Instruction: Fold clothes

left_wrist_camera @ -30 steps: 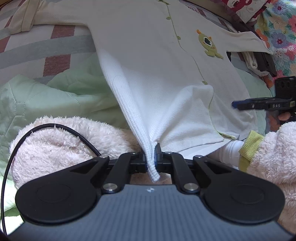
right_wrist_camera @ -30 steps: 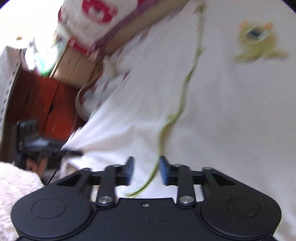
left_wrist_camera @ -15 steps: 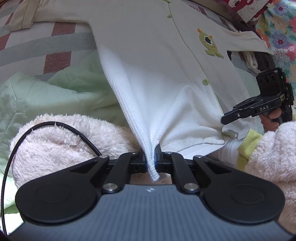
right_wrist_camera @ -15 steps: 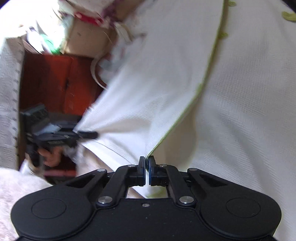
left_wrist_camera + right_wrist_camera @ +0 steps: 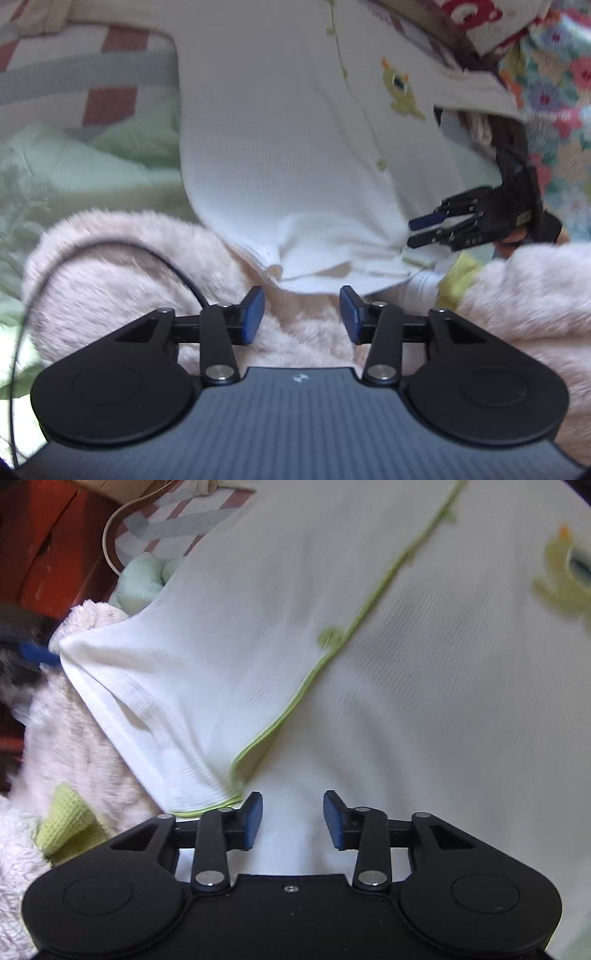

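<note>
**Operator:** Report the state of each hand-held gripper and the position of the garment.

**Technician:** The left hand-held gripper [image 5: 302, 314] is released; its blue pads [image 5: 253, 314] stand wide apart with nothing between them. The white cardigan [image 5: 288, 147] lies just beyond them, its bunched lower corner [image 5: 275, 271] close ahead of the fingertips but apart from them. The right hand-held gripper [image 5: 293, 819] is also released. Its jaws stand apart over the white fabric, and the green-trimmed front edge [image 5: 295, 701] of the cardigan ends just beside the left-side pad. I cannot tell whether that pad touches the cloth.

**Operator:** Describe the surface and surroundings.

**Technician:** The cardigan is spread on a bed, over a pale green quilt [image 5: 85, 162] and a checked sheet [image 5: 92, 85]. Its lower hem rests on a pink fluffy fabric [image 5: 122, 266]. A black cable [image 5: 147, 251] crosses that fabric. A floral cloth [image 5: 557, 92] lies at the far right.

**Operator:** What does each view add?

**Technician:** The left wrist view shows the right hand-held gripper from outside, at the cardigan's lower right edge, and the whole green monster patch [image 5: 400, 90]. The right wrist view shows a green button [image 5: 330, 637], a reddish wooden surface [image 5: 48, 542] at upper left, and a yellow-green knit cuff [image 5: 70, 821]. The left hand-held gripper appears there only as a blur at the left edge.
</note>
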Tool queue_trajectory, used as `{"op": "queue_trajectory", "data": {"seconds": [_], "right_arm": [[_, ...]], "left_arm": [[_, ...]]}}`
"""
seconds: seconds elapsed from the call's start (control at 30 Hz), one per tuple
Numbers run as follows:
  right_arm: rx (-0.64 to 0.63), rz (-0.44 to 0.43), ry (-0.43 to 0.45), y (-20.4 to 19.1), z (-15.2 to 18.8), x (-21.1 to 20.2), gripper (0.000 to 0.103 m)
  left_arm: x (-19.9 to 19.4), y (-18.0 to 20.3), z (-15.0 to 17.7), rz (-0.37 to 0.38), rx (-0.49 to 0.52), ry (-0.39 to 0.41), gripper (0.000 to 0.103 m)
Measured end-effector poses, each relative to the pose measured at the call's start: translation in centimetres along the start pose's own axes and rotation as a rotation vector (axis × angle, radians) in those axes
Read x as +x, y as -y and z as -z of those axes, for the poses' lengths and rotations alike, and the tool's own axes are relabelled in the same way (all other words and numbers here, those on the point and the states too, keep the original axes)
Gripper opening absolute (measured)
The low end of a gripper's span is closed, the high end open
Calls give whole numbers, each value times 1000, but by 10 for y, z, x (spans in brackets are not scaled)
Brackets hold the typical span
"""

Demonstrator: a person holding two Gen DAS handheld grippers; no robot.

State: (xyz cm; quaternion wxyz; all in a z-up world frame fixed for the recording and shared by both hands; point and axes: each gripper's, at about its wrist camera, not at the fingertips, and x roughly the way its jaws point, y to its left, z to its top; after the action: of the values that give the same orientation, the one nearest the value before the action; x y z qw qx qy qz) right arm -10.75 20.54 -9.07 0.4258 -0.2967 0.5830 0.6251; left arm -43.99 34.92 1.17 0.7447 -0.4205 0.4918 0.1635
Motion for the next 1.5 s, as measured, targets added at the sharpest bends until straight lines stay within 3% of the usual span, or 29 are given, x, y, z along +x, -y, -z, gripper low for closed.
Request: {"op": "queue_trajectory", "data": {"seconds": [0.07,0.13,0.23,0.33,0.43,0.5,0.6,0.67,0.8,0.87,0.93,1.0,1.07,1.13,1.2,1.23,1.3,1.33,1.37,1.5], "right_arm": [[-12,-7,58,-1,-10,-19,43],[-24,-19,163,-2,-23,-40,44],[-94,86,363,-8,-45,-62,47],[-217,300,527,-16,-72,-66,48],[-406,511,552,-23,-97,-59,48],[-508,567,572,-28,-111,-56,53],[-585,596,577,-26,-138,-54,54],[-585,628,589,-28,-162,-45,54],[-539,616,585,-18,-205,-19,54],[-513,596,603,-12,-225,-2,53],[-499,563,633,-10,-236,15,53],[-488,527,660,-10,-246,32,50],[-481,494,679,-12,-253,48,48],[-485,457,646,-16,-260,61,38],[-494,420,588,-19,-268,72,20],[-498,404,558,-21,-270,75,17],[-508,379,520,-25,-272,78,15],[-510,369,506,-27,-273,80,15],[-505,361,489,-28,-274,81,15],[-521,327,445,-42,-283,93,16]], "left_arm": [[-6,-7,-18,-33,-8,99,58],[-9,-16,-37,-70,-20,206,62],[-12,-29,-65,-126,-38,367,62],[-11,-47,-95,-175,-77,517,62],[9,-81,-128,-199,-200,611,62],[24,-101,-151,-220,-280,634,62],[53,-133,-179,-173,-470,667,62],[72,-145,-198,-262,-529,702,62],[105,-159,-227,-624,-410,787,62],[115,-171,-230,-738,-339,809,62],[113,-193,-233,-769,-375,799,62],[106,-214,-235,-747,-429,817,64],[106,-230,-241,-757,-452,829,71],[110,-245,-251,-774,-441,809,72],[115,-260,-259,-761,-425,785,72],[114,-265,-260,-746,-428,795,72],[113,-276,-262,-717,-433,815,54],[113,-282,-263,-703,-436,824,21],[110,-285,-263,-688,-447,836,7],[82,-296,-253,-605,-548,922,6]]}}
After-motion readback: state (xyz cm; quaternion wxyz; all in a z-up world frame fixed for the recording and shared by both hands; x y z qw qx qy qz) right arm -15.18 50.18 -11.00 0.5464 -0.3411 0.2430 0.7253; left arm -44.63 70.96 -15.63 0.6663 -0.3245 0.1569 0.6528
